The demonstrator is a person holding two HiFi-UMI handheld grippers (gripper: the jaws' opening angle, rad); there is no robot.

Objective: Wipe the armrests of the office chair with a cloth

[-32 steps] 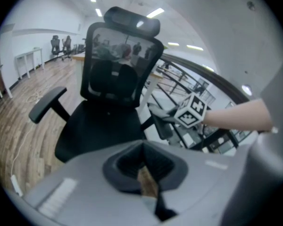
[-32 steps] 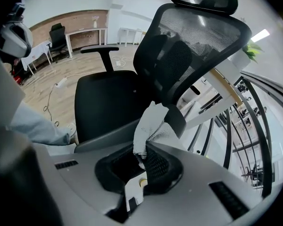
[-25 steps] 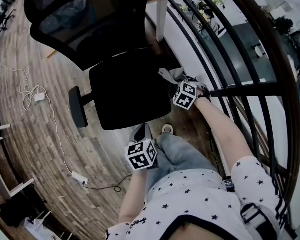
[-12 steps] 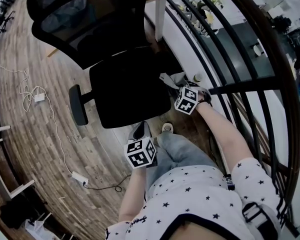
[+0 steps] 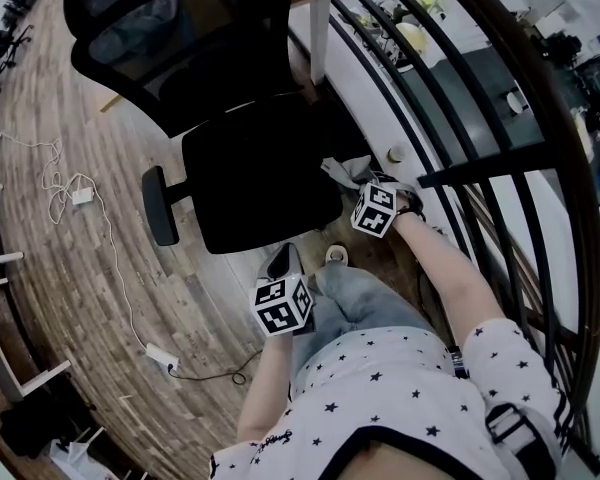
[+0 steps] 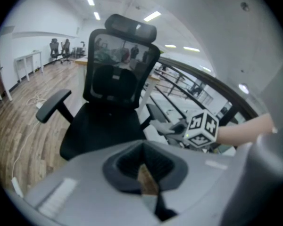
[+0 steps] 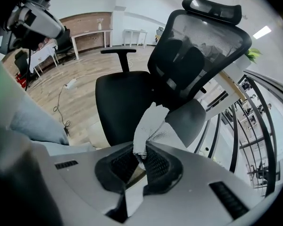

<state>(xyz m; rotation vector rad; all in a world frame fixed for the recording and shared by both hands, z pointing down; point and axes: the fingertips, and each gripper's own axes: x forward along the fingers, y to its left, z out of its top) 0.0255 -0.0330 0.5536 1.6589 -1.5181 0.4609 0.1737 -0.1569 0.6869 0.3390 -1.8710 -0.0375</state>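
The black office chair (image 5: 265, 173) stands on the wood floor (image 5: 70, 268) with its seat front turned to the person and its tall mesh back (image 5: 180, 38) on the far side. The right gripper (image 7: 140, 157) has its jaws squeezed shut on a small pale cloth (image 7: 151, 121). The cloth sticks up and away out of the jaws, long way pointing to the chair. Its loose end rests on the near armrest (image 7: 193, 119), right beside the seat edge. That armrest is a long pad. It runs away from the gripper, from the chair's front to its back. In the head view the cloth (image 5: 342, 171) lies at the seat's right edge, next to the black railing (image 5: 460, 98), and the gripper's marker cube sits just behind it. The other armrest (image 5: 160, 206) is across the seat, well apart from the cloth, and nothing touches it. Its long side also runs front to back. The left gripper (image 6: 142, 166) has its jaws pressed together with nothing in them. It is held low by the person's jeans leg (image 5: 365, 303), near the front of the seat, and it points at the chair. A white power strip (image 5: 160, 355) with a cord lies on the floor on the left.
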